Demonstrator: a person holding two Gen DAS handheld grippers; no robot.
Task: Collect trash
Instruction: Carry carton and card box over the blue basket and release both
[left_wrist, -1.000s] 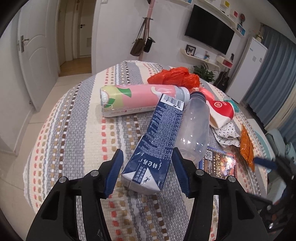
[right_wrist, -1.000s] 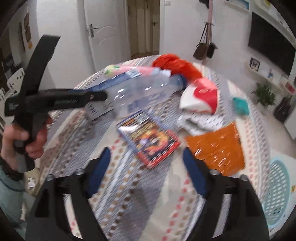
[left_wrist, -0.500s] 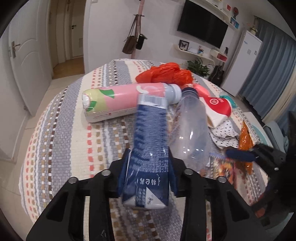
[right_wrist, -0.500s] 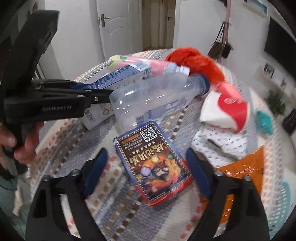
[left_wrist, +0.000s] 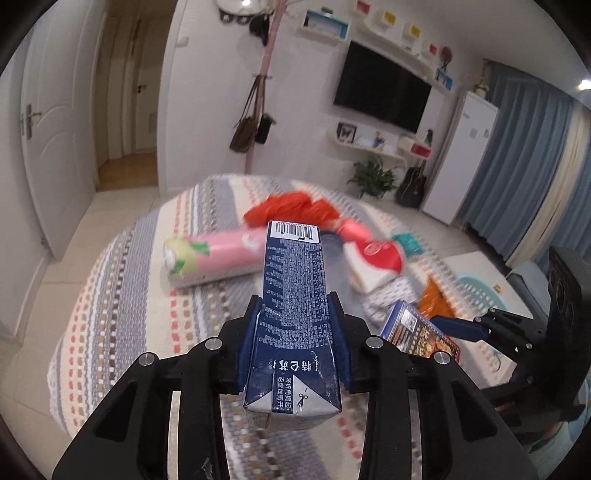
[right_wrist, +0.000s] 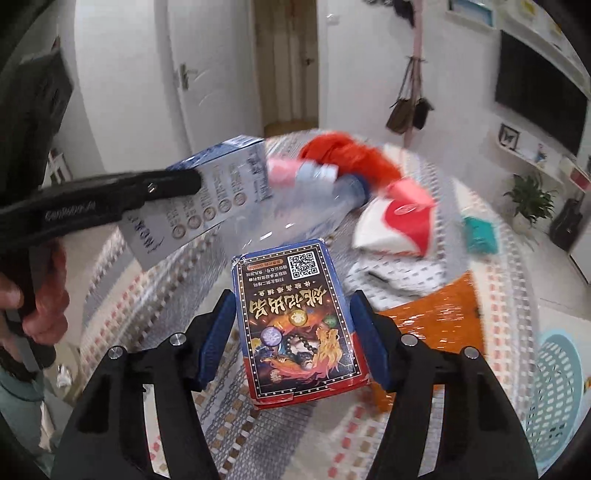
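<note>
Across the striped bedspread the rubbish lies scattered: a pink peach-print bottle on its side at far left, a crumpled orange plastic bag beyond it, a clear plastic bottle in the middle, a red-and-white paper bag and an orange foil wrapper to the right. My left claw is clamped tight on a navy milk carton, held clear above the bedspread with its barcode end pointing away. My right claw is closing around a blue card box, which lies flat between the blue pads; the pads stand just beside its long edges, not pressing yet as far as I can see. Near right, a pale blue basket sits on the floor.
</note>
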